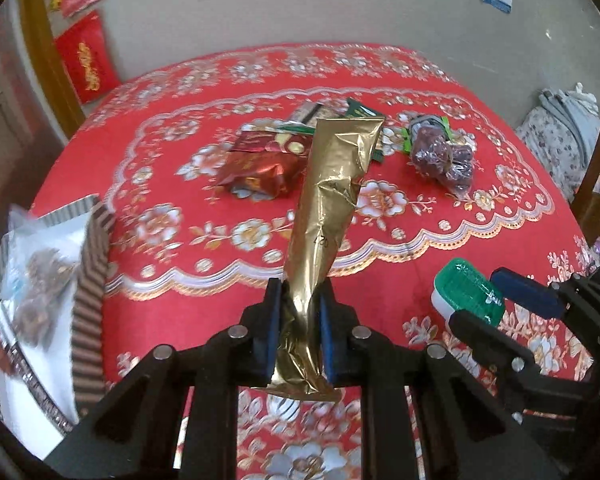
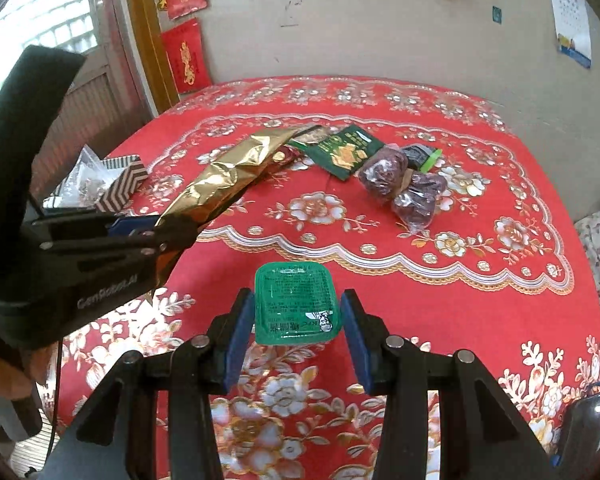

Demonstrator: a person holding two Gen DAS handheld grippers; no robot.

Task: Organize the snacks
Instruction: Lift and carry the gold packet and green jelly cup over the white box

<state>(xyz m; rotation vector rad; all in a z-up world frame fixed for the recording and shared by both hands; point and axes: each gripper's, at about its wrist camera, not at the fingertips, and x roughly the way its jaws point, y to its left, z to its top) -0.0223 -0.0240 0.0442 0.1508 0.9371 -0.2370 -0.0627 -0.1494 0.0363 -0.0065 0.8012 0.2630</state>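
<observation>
My left gripper (image 1: 300, 312) is shut on the lower end of a long gold foil packet (image 1: 332, 200), which sticks up and away from the jaws above the red cloth. From the right wrist view the same left gripper (image 2: 168, 228) comes in from the left, with the gold packet (image 2: 236, 168) slanting up to the right. A small green-lidded sauce cup (image 2: 296, 304) is pressed between the blue pads of my right gripper (image 2: 298, 320). The left wrist view shows that right gripper (image 1: 496, 308) holding the cup (image 1: 470, 294) off the cloth.
A striped box (image 1: 88, 280) holding a clear snack bag sits at the table's left edge. Mid-table lie a red foil pack (image 1: 260, 168), a green packet (image 2: 344, 150) and bagged dark dates (image 2: 400, 180). A wooden chair (image 1: 596, 188) stands at the right.
</observation>
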